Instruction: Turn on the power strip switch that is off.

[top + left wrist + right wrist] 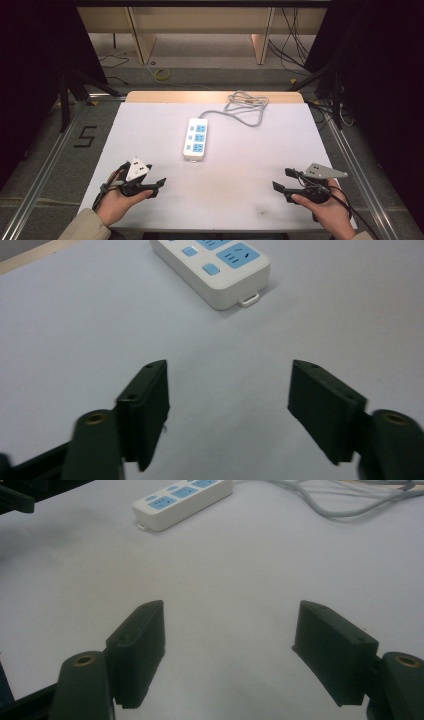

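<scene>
Power strip (195, 138) — white, mid-table (250, 190), long axis running away from the person, cord (245, 106) coiled beyond. Left gripper (156, 186) nearer, strip ahead and rightward; right gripper (281, 180) farther. Both grippers' jaws spread wide, empty.

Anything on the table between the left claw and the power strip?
Nothing. In the left gripper view, bare white table runs from the open left claw up to the power strip. The high view shows the same empty stretch.
</scene>
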Demonstrator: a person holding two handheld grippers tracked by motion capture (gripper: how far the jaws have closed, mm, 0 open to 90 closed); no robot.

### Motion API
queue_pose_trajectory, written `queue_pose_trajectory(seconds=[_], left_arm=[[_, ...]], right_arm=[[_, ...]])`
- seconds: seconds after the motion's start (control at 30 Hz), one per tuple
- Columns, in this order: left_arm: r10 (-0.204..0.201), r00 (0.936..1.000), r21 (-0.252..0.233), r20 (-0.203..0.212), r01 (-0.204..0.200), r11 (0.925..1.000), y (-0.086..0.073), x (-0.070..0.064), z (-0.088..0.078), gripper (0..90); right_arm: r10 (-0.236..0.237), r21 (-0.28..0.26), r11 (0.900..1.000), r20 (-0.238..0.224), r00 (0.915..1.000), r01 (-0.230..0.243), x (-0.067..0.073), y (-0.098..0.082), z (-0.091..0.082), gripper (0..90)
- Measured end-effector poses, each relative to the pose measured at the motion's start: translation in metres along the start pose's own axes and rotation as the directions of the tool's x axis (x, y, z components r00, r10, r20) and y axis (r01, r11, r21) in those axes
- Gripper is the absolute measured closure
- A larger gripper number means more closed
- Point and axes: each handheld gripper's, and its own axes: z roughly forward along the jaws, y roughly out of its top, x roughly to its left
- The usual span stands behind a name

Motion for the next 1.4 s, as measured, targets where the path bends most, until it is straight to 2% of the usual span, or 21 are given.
queue_pose_trajectory(seconds=[0.03, 0.07, 0.1, 0.13, 0.2, 0.3, 0.37, 0.47, 0.57, 0.9, 1.03, 1.4], left_arm=[[-0.007, 1.0000, 0.010, 0.006, 0.007, 0.9999, 0.000, 0.000, -0.001, 49.6], [-0.018, 0.9998, 0.020, 0.006, 0.018, 0.9996, 0.001, 0.001, -0.002, 62.1], [-0.026, 0.9996, 0.044, -0.005, 0.026, 0.9987, 0.001, 0.003, -0.004, 69.4], [-0.026, 0.9996, 0.044, -0.005, 0.026, 0.9987, 0.001, 0.003, -0.004, 75.9], [-0.051, 0.9985, 0.069, -0.017, 0.052, 0.9962, 0.002, 0.006, -0.007, 89.5], [-0.052, 0.9984, 0.079, -0.021, 0.053, 0.9954, 0.004, 0.008, -0.008, 89.8], [-0.077, 0.9970, 0.068, -0.013, 0.078, 0.9947, 0.013, 0.007, -0.006, 89.8], [-0.061, 0.9980, 0.071, -0.016, 0.062, 0.9955, 0.018, 0.006, -0.003, 89.8], [-0.069, 0.9975, 0.068, -0.009, 0.070, 0.9953, 0.022, 0.003, 0.001, 89.8], [-0.085, 0.9963, 0.077, -0.010, 0.086, 0.9933, 0.028, 0.005, 0.004, 89.8], [-0.099, 0.9951, 0.084, 0.010, 0.098, 0.9917, 0.033, 0.004, 0.007, 89.9], [-0.080, 0.9967, 0.092, 0.011, 0.079, 0.9926, 0.049, 0.003, 0.020, 89.9]], right_arm=[[-0.002, -0.001, 1.000, 0.001, 1.0000, 0.002, 0.000, 0.000, 0.000, 28.8], [-0.003, 0.000, 1.000, 0.004, 1.0000, 0.003, 0.001, 0.000, 0.000, 28.8], [-0.001, 0.000, 1.000, 0.004, 1.0000, 0.001, 0.001, 0.000, -0.001, 28.8], [0.000, -0.001, 1.000, 0.004, 1.0000, 0.000, 0.001, 0.000, 0.000, 28.8], [-0.003, 0.002, 1.000, 0.002, 1.0000, 0.003, 0.002, 0.001, 0.000, 28.8], [-0.007, 0.005, 1.000, 0.001, 1.0000, 0.007, 0.002, 0.001, 0.001, 28.8], [-0.005, 0.004, 1.000, 0.003, 1.0000, 0.005, 0.002, 0.001, 0.001, 28.8], [-0.004, 0.007, 1.000, 0.005, 1.0000, 0.004, 0.001, 0.001, 0.001, 28.9], [-0.006, 0.007, 1.000, 0.005, 1.0000, 0.006, 0.001, 0.000, 0.001, 28.8], [-0.010, 0.009, 1.000, 0.005, 0.9999, 0.010, 0.001, 0.001, 0.001, 28.9], [-0.009, 0.008, 1.000, 0.004, 1.0000, 0.009, 0.001, 0.001, 0.002, 28.9], [-0.008, 0.009, 1.000, 0.003, 1.0000, 0.008, 0.001, 0.000, 0.002, 28.9]])
